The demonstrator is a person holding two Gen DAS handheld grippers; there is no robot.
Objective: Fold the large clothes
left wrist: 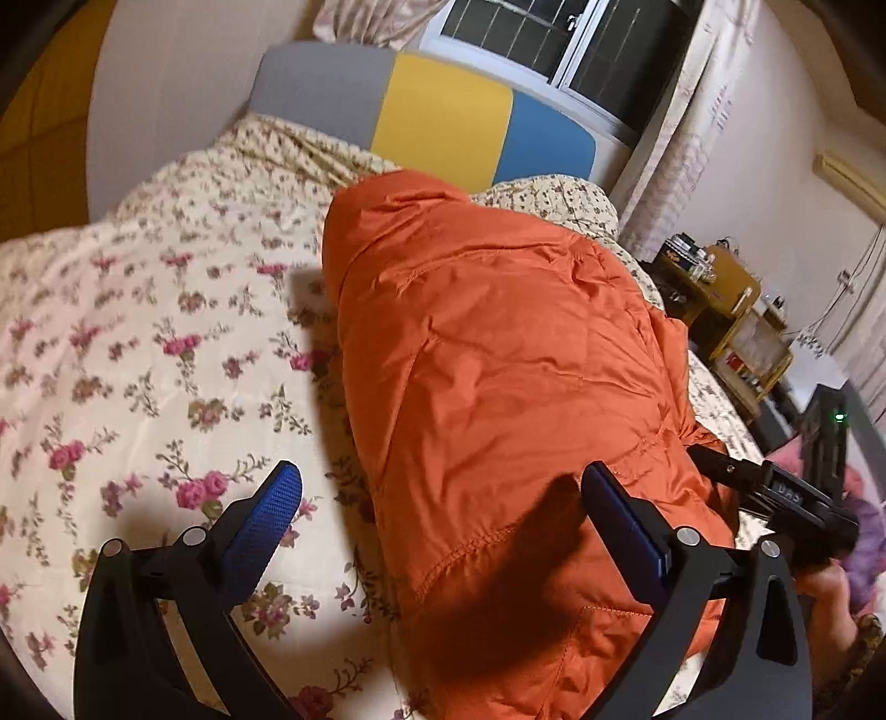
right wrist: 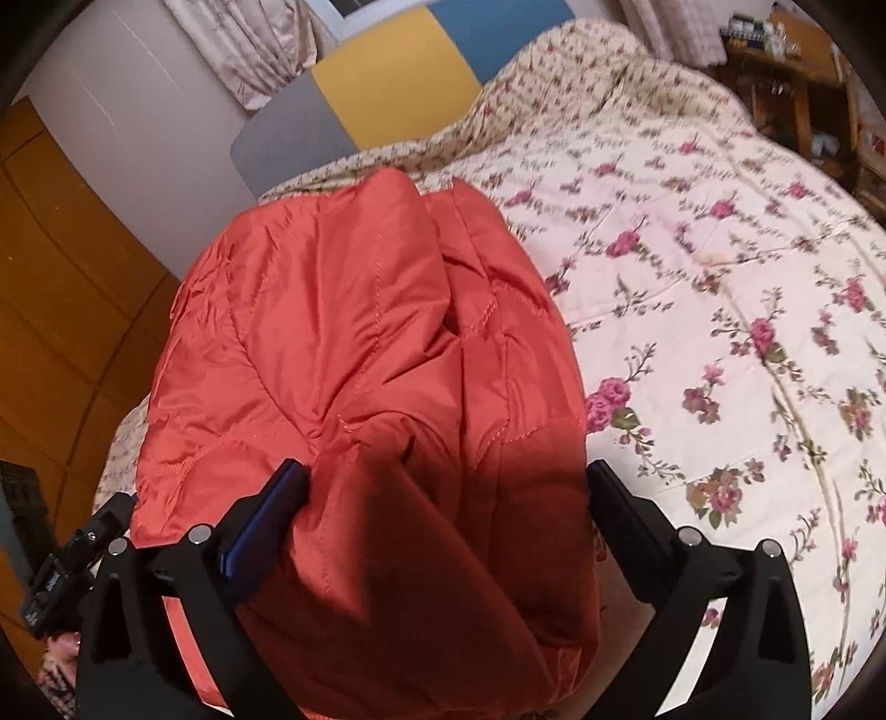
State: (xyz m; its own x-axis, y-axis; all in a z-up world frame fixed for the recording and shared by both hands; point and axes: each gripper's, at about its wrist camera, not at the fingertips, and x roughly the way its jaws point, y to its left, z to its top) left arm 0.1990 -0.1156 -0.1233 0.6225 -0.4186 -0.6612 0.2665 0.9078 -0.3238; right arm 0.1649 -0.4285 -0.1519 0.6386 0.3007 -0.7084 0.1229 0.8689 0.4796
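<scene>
An orange padded jacket [left wrist: 498, 360] lies folded lengthwise on the floral bedspread [left wrist: 138, 332], hood end toward the headboard. My left gripper [left wrist: 443, 493] is open above the jacket's near hem, left finger over the bedspread, right finger over the jacket. In the right wrist view the jacket [right wrist: 360, 332] fills the middle. My right gripper [right wrist: 443, 487] is open, its fingers standing on either side of the jacket's near end; whether they touch it I cannot tell. The right gripper also shows in the left wrist view [left wrist: 775, 493] at the jacket's right edge.
A grey, yellow and blue headboard [left wrist: 437, 111] stands at the far end below a window [left wrist: 554, 39] with curtains. A wooden side table [left wrist: 720, 310] with small items stands right of the bed. A wooden wardrobe [right wrist: 61, 266] is left. The bedspread [right wrist: 720, 277] stretches to the right.
</scene>
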